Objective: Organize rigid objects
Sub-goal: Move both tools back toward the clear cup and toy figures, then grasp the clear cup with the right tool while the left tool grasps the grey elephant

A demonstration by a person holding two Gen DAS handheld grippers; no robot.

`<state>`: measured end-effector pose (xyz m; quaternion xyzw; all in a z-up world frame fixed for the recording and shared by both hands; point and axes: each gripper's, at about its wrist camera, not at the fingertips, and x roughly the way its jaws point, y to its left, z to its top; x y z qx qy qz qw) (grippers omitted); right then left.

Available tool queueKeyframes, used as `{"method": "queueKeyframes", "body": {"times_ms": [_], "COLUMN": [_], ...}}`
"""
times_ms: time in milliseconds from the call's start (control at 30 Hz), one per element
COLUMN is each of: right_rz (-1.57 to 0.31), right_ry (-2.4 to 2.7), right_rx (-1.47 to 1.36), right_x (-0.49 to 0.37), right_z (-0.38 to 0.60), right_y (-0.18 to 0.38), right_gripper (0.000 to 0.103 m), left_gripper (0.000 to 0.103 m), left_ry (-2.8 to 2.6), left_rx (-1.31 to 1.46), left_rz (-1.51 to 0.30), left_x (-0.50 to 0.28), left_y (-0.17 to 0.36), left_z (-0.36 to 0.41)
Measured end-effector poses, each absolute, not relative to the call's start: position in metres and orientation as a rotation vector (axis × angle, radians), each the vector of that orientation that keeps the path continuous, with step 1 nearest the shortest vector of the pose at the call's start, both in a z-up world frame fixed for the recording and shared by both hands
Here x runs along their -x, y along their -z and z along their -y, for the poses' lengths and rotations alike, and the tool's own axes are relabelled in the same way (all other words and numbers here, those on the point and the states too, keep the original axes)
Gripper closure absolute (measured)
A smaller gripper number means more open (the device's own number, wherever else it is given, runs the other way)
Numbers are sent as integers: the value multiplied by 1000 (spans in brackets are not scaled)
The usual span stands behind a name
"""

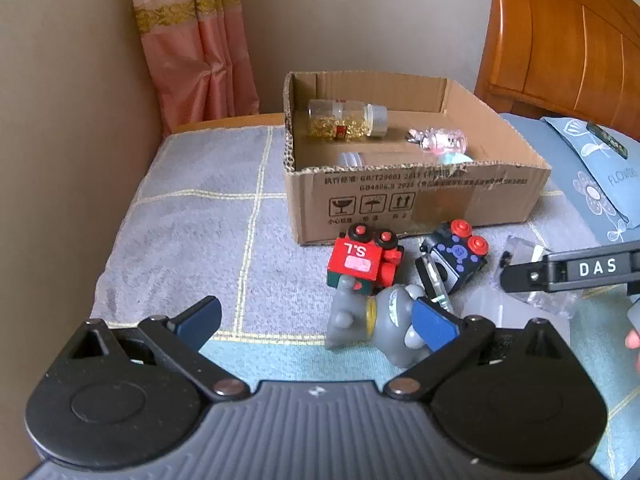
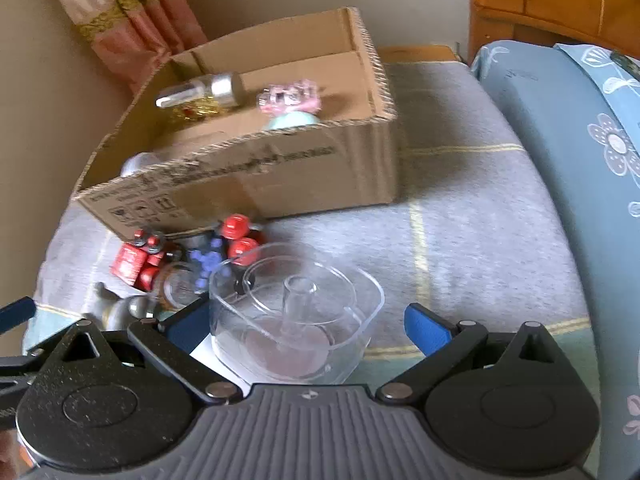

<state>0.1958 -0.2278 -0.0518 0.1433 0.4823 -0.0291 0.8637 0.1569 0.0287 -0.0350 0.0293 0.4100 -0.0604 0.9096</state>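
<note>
Two grippers over a grey checked blanket (image 1: pixel 192 216), both with jaws spread wide and gripping nothing. Right gripper (image 2: pixel 308 322): clear plastic container (image 2: pixel 296 312) between the blue fingers (image 2: pixel 426 326), closer to the left pad, with open space to the right pad; contact with the left pad cannot be told. Left gripper (image 1: pixel 320 320): grey figurine (image 1: pixel 372 320) lying on its side at the right fingertip, the blue pad overlapping it in view; contact cannot be told. Left pad over bare blanket. Red block toy (image 1: pixel 360 260) marked "S.L" just beyond the figurine, touching it; dark block toy (image 1: pixel 456 256) with blue dots and red studs beside it to the right. Open cardboard box (image 1: pixel 400 196) behind the toys, holding a clear jar (image 1: pixel 348 118) of gold bits lying on its side, a pink transparent item (image 1: pixel 444 138) and a pale green piece near the front wall. Left wrist view only: the right gripper's arm, marked "DAS", entering from the right over the clear container, plus the box's full interior. Right wrist view only: the container's inner ring and central post, and the gaps at the right gripper's pads. Pink curtain (image 1: pixel 192 40) and wooden headboard (image 1: pixel 560 32) behind; blue floral pillow (image 2: pixel 592 128) to the right.
</note>
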Motion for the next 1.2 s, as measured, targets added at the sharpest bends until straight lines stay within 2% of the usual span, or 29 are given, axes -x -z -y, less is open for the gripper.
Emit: {"method": "queueKeyframes", "body": {"times_ms": [233, 567, 933, 1200], "right_rz": [-1041, -983, -945, -932], "right_ry": [139, 157, 140, 126], "right_rx": [-279, -103, -55, -50], "right_x": [-188, -185, -180, -178], "right_z": [251, 249, 248, 249], "right_y": [65, 76, 77, 77], "right_gripper": [0, 0, 0, 0], "left_gripper": [2, 2, 2, 1], "left_ry": [130, 169, 221, 241], "left_rx": [-35, -8, -31, -20], "left_rz": [-854, -874, -927, -932], "left_x": [-159, -163, -173, -170], "left_y": [37, 43, 62, 67], "left_z": [-31, -29, -16, -34]}}
